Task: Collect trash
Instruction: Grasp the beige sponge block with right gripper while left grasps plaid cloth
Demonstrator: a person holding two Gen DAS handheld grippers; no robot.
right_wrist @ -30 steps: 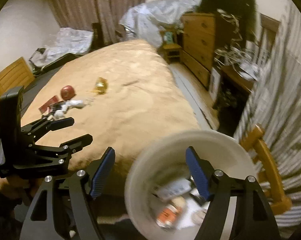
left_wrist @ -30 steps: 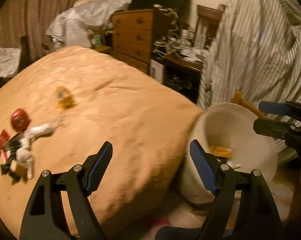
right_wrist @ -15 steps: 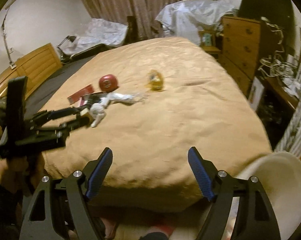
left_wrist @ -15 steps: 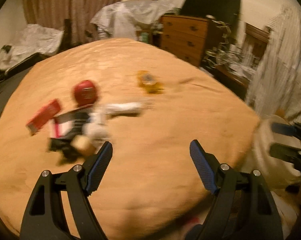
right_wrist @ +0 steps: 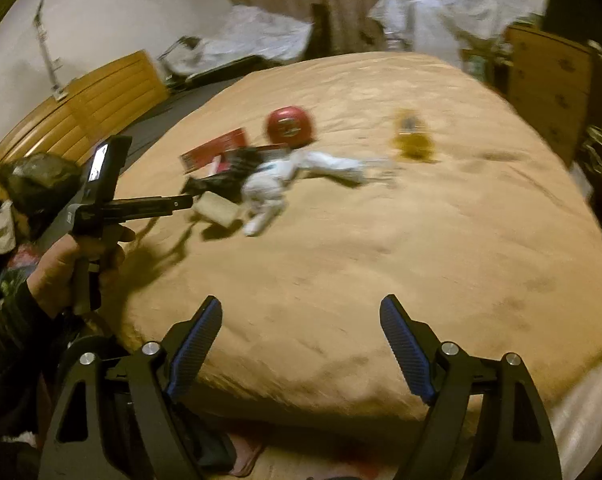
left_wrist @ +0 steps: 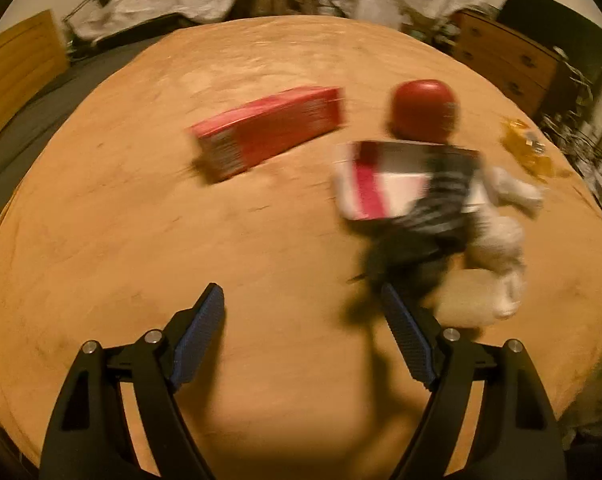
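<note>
Trash lies in a loose pile on the tan blanket [left_wrist: 141,248]: a red box [left_wrist: 267,132], a red round lid [left_wrist: 425,110], a black, white and red package [left_wrist: 413,188], crumpled white tissue [left_wrist: 501,236] and a small tan block [left_wrist: 465,304]. A yellow wrapper [left_wrist: 525,148] lies apart at the right. My left gripper [left_wrist: 303,320] is open and empty just above the blanket, its right finger close to the pile's near edge. From the right wrist view, the left gripper [right_wrist: 187,202] points at the tan block [right_wrist: 217,208]. My right gripper [right_wrist: 301,328] is open and empty over the bed's near edge.
A pale bin's rim [right_wrist: 589,412] shows at the lower right beside the bed. A wooden headboard [right_wrist: 101,96] stands at the left, a dresser [right_wrist: 549,80] at the right, and covered heaps [right_wrist: 441,12] lie behind the bed. A hand [right_wrist: 73,264] holds the left gripper.
Both grippers swung left from the bin to the bed. The left one dropped close to the trash pile, which now fills its view. The bin has slid nearly out of the right view.
</note>
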